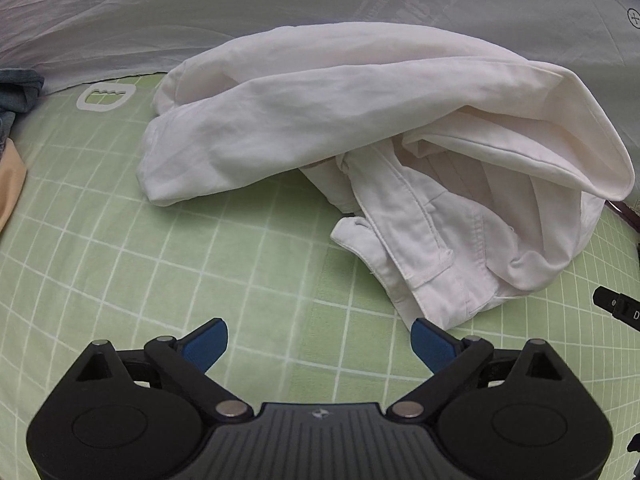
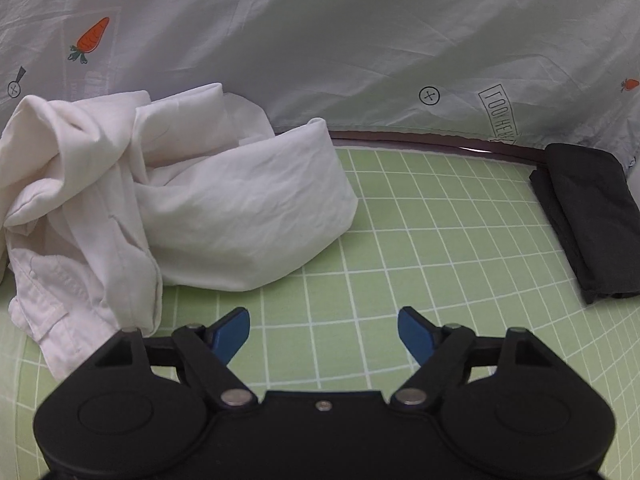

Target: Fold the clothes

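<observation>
White trousers, crumpled (waistband nearest), unfolded heap, lying on green gridded sheet

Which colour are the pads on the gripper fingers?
Blue, on both the left gripper and right gripper; it shows best in the right wrist view.

Both wrist views sit low and near over the green checked sheet, facing its far side; the left looks rightward, the right leftward; both share the white garment.
</observation>
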The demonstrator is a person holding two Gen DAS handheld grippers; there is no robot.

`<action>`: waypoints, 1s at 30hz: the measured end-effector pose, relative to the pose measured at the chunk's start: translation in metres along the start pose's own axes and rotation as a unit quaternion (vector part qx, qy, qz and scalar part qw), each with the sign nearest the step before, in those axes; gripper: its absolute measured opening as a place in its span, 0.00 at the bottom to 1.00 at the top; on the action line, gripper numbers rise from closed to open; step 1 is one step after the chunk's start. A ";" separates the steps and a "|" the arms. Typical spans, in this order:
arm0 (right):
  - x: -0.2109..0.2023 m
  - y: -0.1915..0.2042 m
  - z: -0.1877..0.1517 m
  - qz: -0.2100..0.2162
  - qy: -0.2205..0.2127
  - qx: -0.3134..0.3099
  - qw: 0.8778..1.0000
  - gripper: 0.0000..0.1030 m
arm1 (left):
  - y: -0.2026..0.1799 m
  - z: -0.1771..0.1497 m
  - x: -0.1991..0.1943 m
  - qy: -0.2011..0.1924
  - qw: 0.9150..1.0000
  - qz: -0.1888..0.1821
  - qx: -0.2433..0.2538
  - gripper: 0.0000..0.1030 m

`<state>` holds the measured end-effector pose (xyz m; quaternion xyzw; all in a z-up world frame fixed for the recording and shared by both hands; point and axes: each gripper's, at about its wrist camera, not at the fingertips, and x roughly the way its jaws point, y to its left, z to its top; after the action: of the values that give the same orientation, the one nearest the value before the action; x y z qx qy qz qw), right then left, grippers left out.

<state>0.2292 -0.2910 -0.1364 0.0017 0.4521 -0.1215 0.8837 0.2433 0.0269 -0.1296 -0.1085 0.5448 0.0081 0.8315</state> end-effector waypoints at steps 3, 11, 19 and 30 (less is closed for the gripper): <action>0.021 -0.019 0.012 0.011 -0.009 0.010 1.000 0.71 | -0.011 0.007 0.014 0.004 0.999 -0.028 -0.021 0.87; 0.064 -0.054 0.046 0.065 -0.037 0.085 0.994 0.63 | -0.045 0.018 0.046 0.010 0.997 -0.055 -0.052 0.85; 0.111 -0.076 0.052 0.179 -0.005 0.208 0.961 0.63 | -0.061 0.029 0.065 0.014 0.996 -0.050 -0.068 0.71; 0.142 -0.092 0.026 0.313 0.023 0.388 0.866 0.33 | -0.073 0.028 0.062 0.017 0.995 -0.054 -0.078 0.26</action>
<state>0.3100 -0.4130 -0.2242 0.4887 0.3642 -0.0036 0.7928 0.3036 -0.0456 -0.1629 -0.2025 0.5500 0.0042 0.8102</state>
